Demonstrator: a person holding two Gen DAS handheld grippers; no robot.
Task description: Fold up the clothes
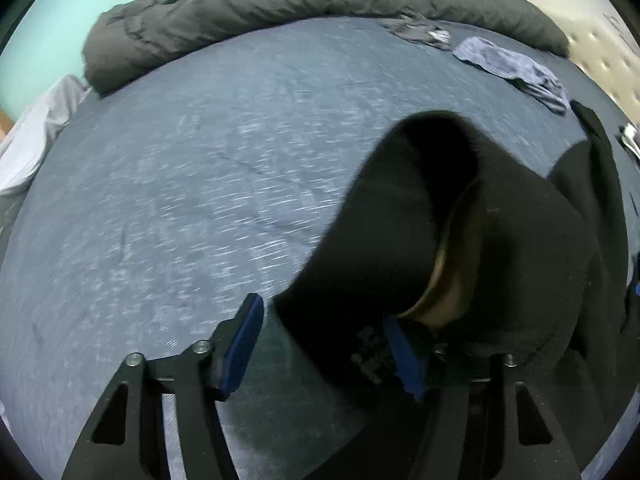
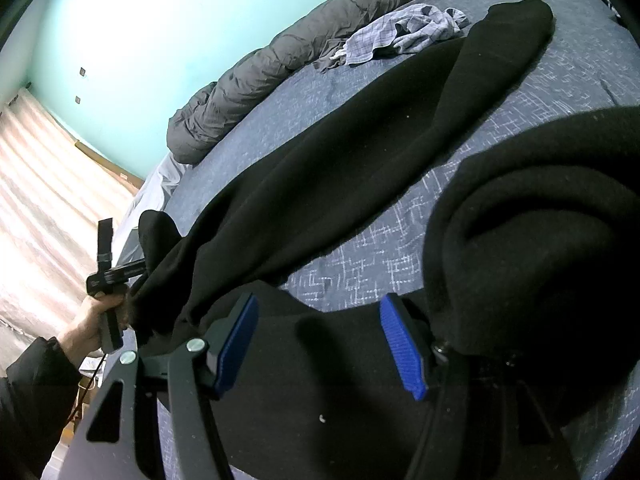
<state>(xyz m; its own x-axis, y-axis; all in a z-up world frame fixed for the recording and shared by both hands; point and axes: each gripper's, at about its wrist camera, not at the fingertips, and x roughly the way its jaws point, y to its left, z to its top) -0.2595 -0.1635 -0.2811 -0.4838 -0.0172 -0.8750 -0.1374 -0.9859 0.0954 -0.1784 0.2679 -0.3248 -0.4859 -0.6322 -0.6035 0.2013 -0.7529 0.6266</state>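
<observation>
A black fleece garment [image 2: 340, 152] lies stretched across the blue patterned bed [image 1: 180, 200], one long part reaching the far right. In the left wrist view a fold of it [image 1: 400, 220], with a brown inner lining showing, hangs over my left gripper's [image 1: 324, 344] right finger. The left pad [image 1: 244, 352] stands free with bed sheet showing beside it, so the jaws are open. My right gripper [image 2: 320, 344] is open low over the black cloth, and a rolled fold [image 2: 540, 248] rests against its right finger. A hand [image 2: 88, 320] holds the left tool at the bed's edge.
A rolled grey duvet [image 1: 280, 8] runs along the bed's far edge. A checked blue cloth [image 2: 404, 32] and a small dark grey garment [image 1: 416, 32] lie near it. Pale bedding [image 1: 36, 136] hangs at the left side, and a curtain [image 2: 48, 200] is beyond.
</observation>
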